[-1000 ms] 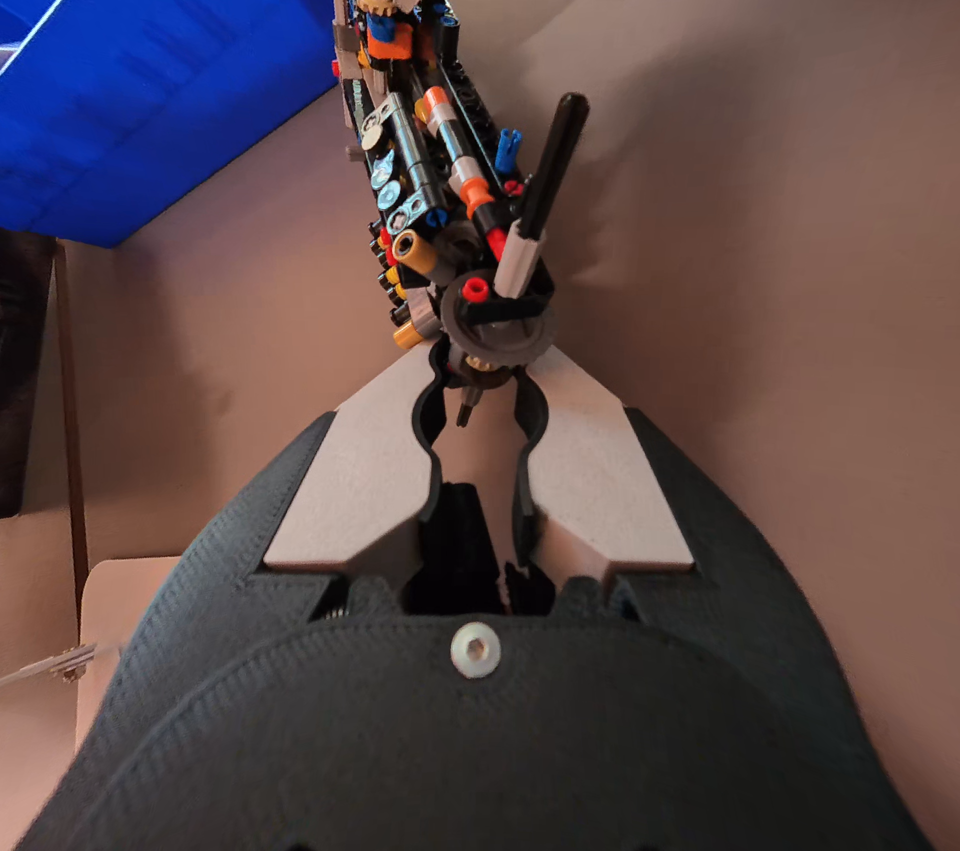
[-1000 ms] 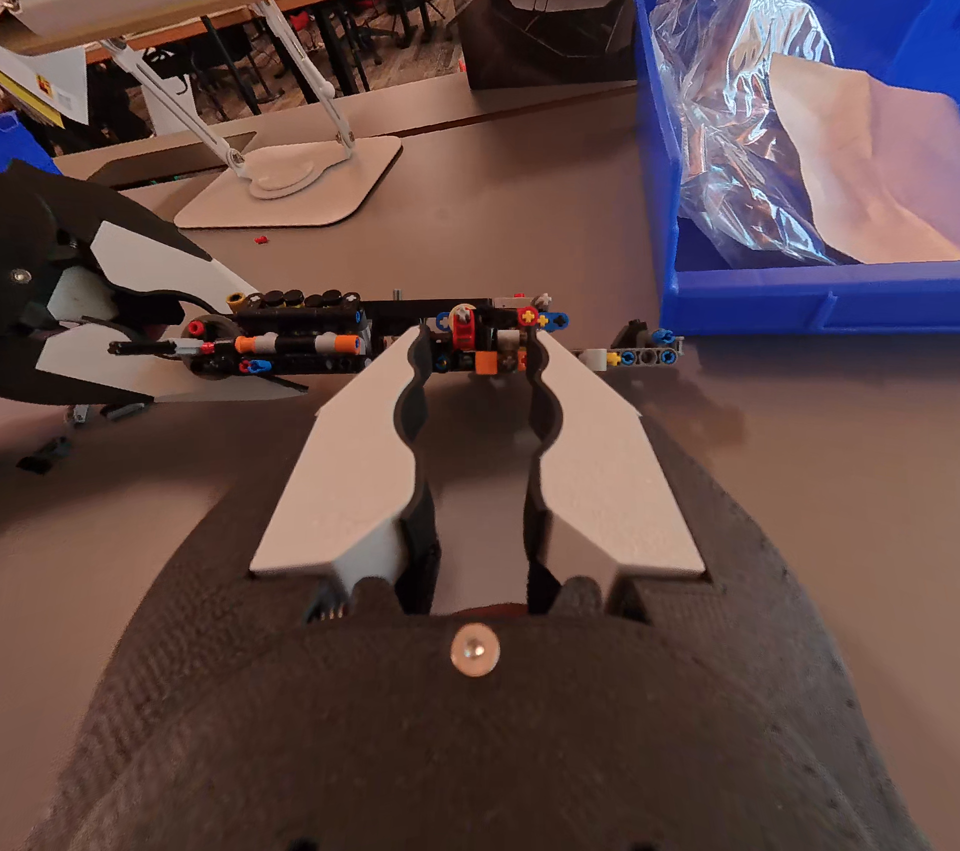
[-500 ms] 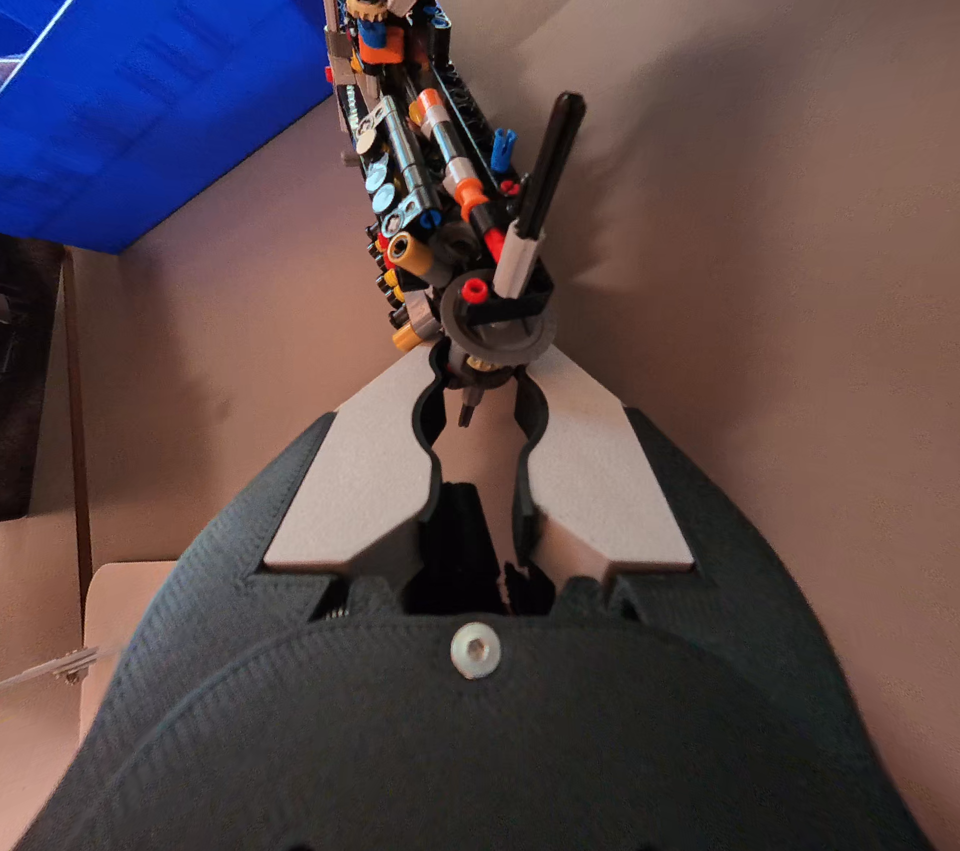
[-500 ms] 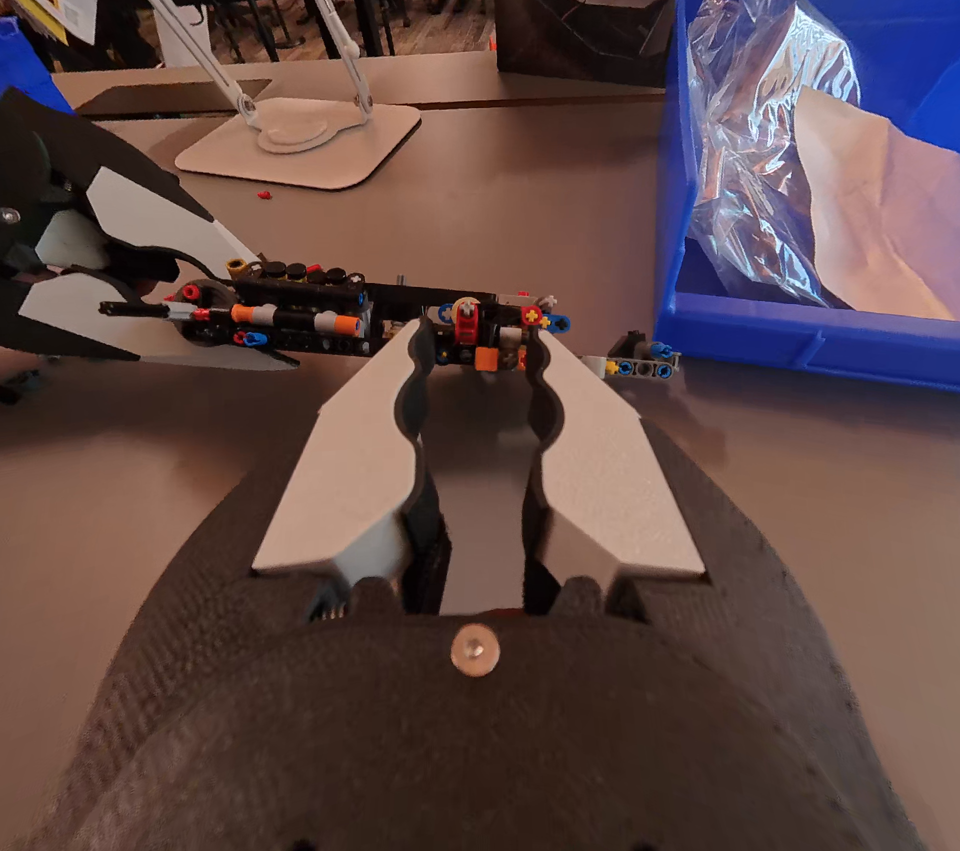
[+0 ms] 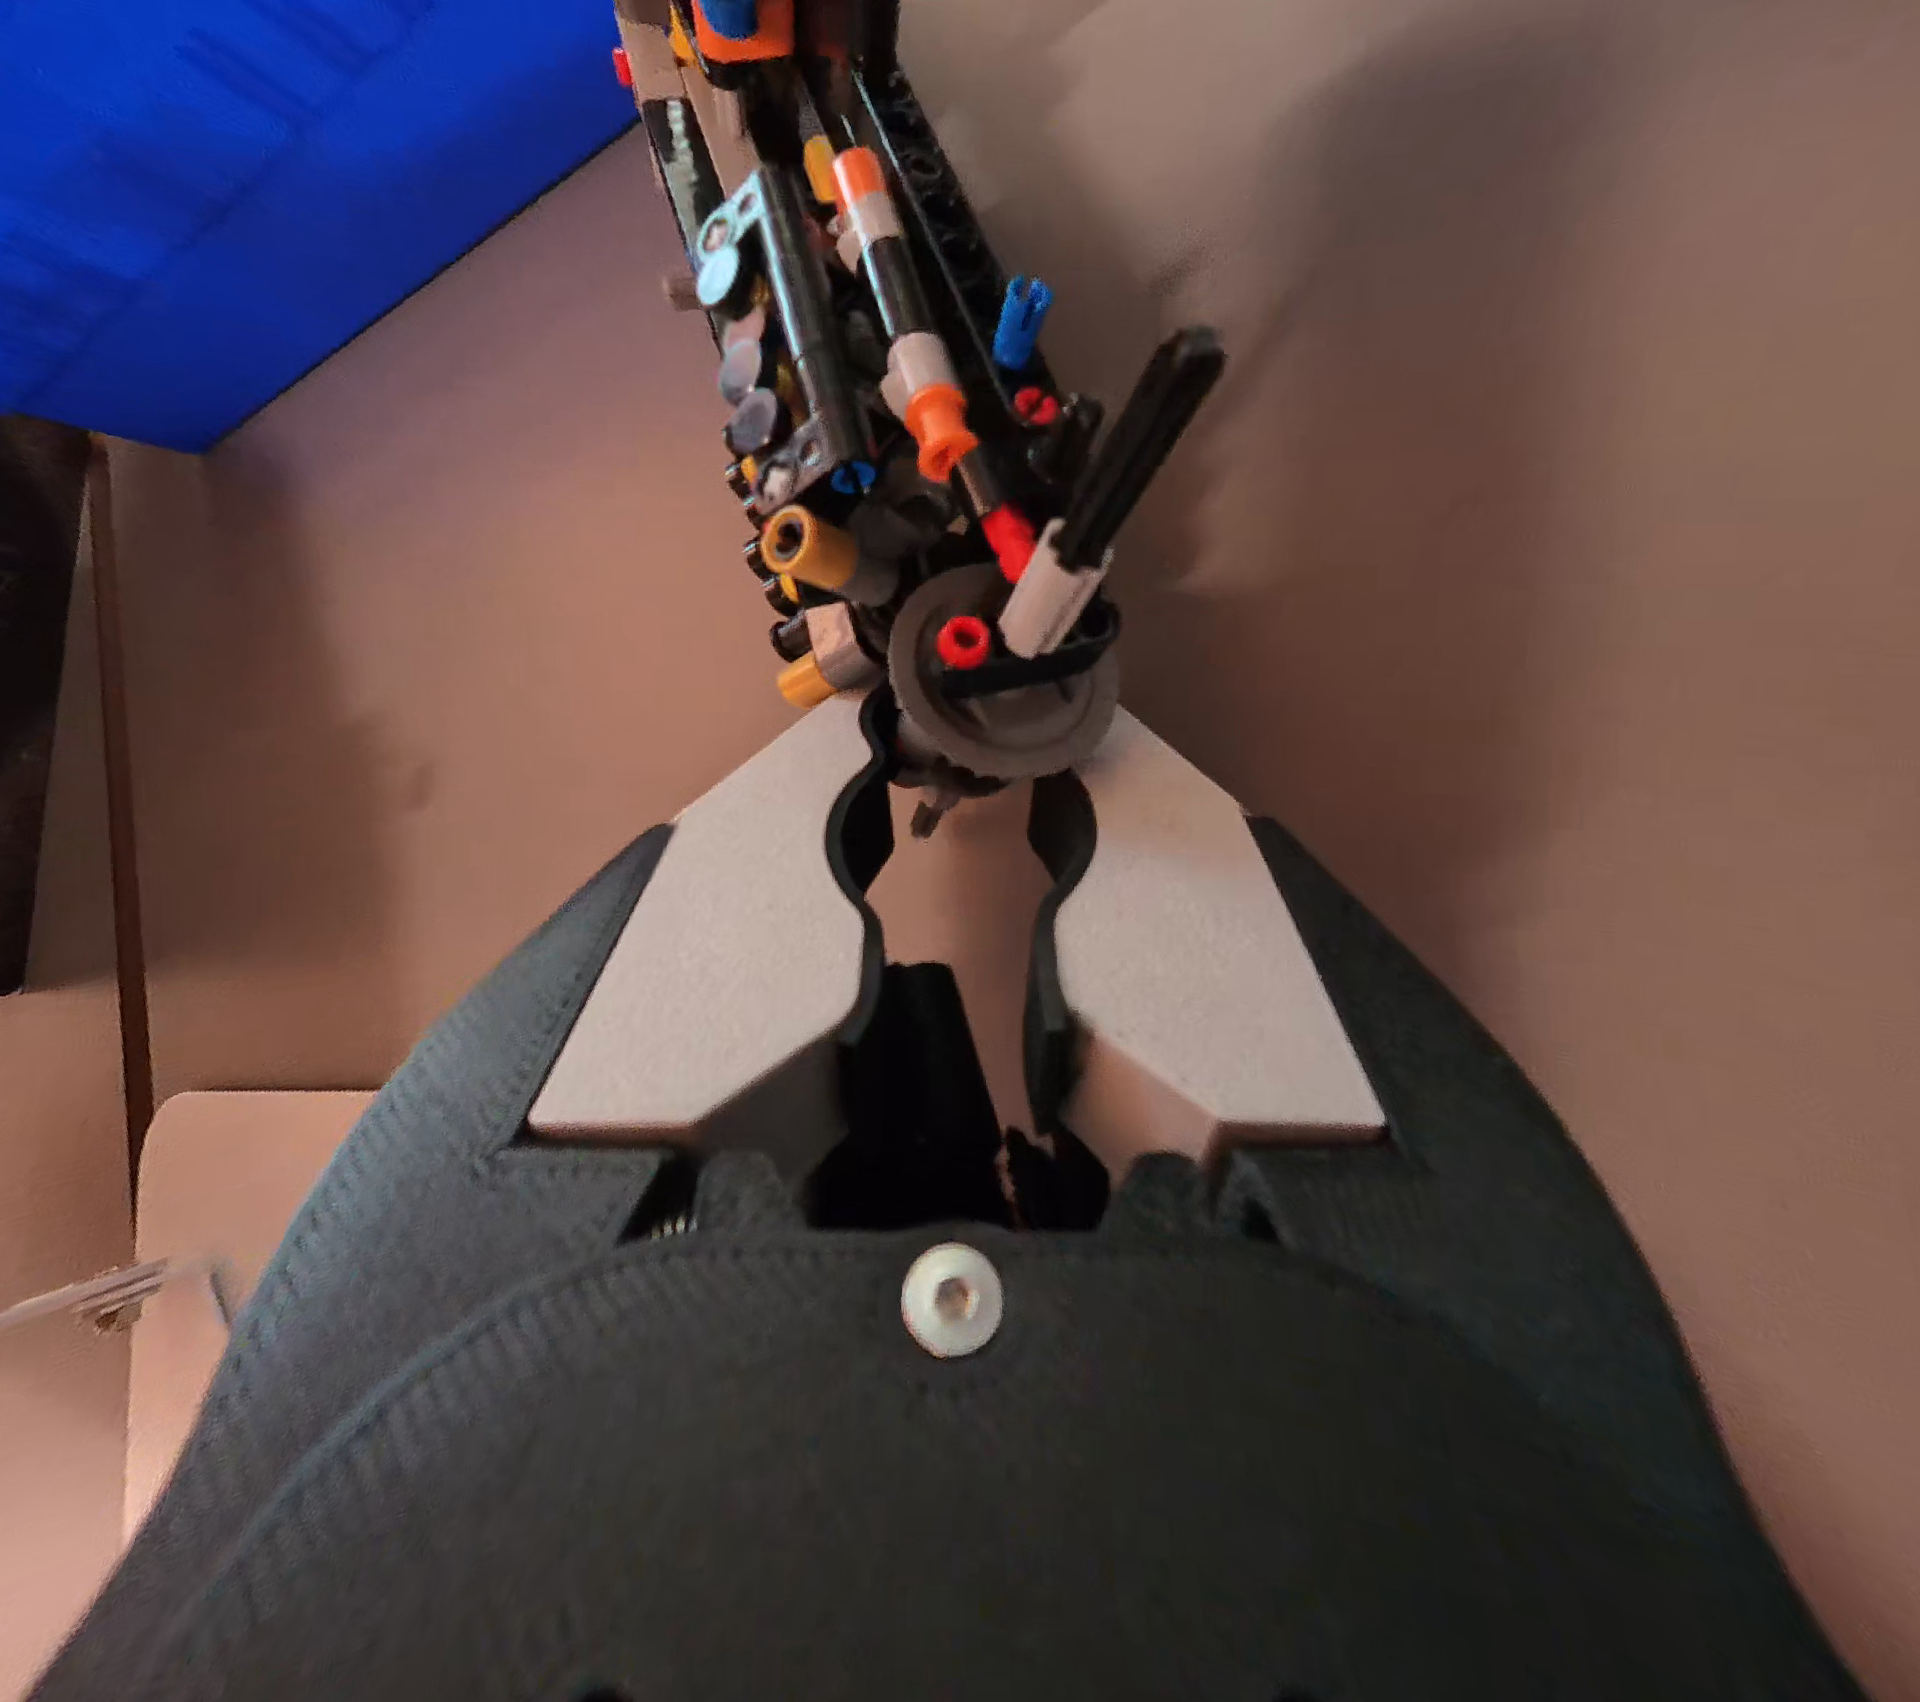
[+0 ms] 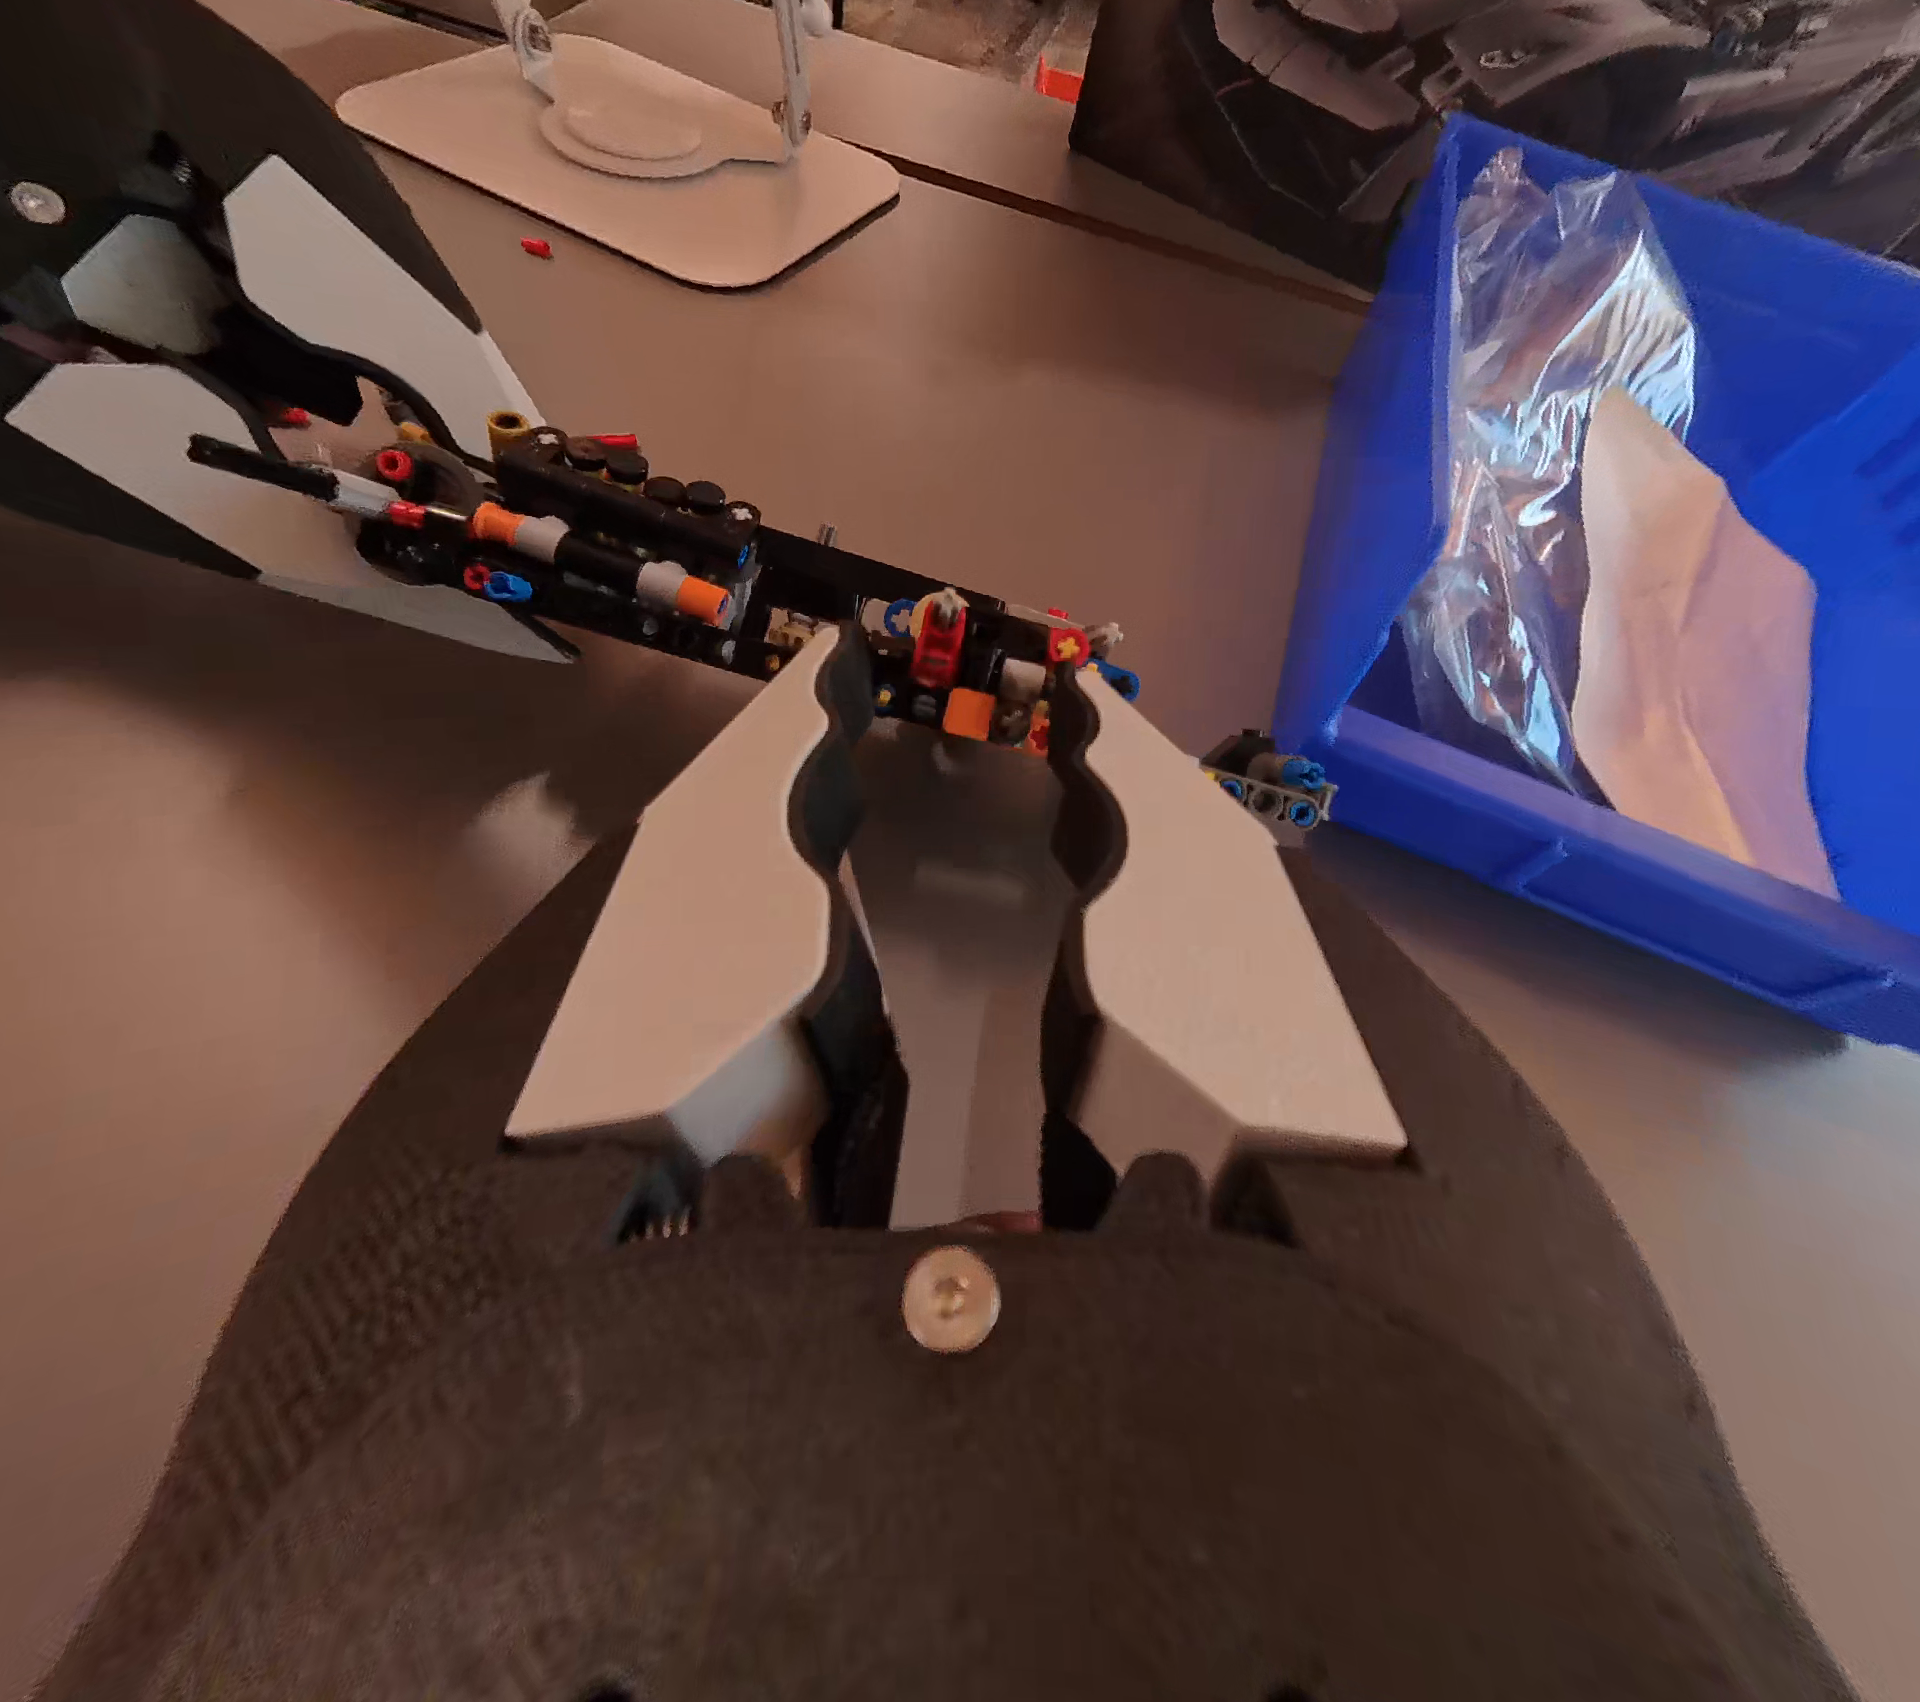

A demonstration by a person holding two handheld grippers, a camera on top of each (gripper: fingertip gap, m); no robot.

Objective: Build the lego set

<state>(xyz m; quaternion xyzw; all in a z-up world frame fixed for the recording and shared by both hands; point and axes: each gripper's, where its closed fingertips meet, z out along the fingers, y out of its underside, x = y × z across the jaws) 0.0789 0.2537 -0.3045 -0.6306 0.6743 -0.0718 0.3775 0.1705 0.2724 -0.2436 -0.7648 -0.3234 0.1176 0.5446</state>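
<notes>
Lego: long black beam assembly with orange, red and blue pins (image 6: 665,556), carried above the brown table (image 6: 935,364) between both tools, probably to steady it. Left gripper (image 5: 982,733) clamps its grey wheel end at nine o'clock; right gripper (image 6: 951,681) clamps the three o'clock end. Underside hidden; small loose grey piece (image 6: 1268,785) unclear.

White lamp base (image 6: 623,166) stands behind blue bin (image 6: 1558,852).

Left tongs (image 5: 982,743): black ribbed printed housing, rounded at the rear, one silver hex-socket screw on the centreline. Two pale grey wedge-shaped fingers (image 5: 743,935) with black wavy inner pads.

Right tongs (image 6: 951,696): identical pattern, housing finish coarser and textured, fingers (image 6: 1216,956) pale grey, one silver centre screw.
</notes>
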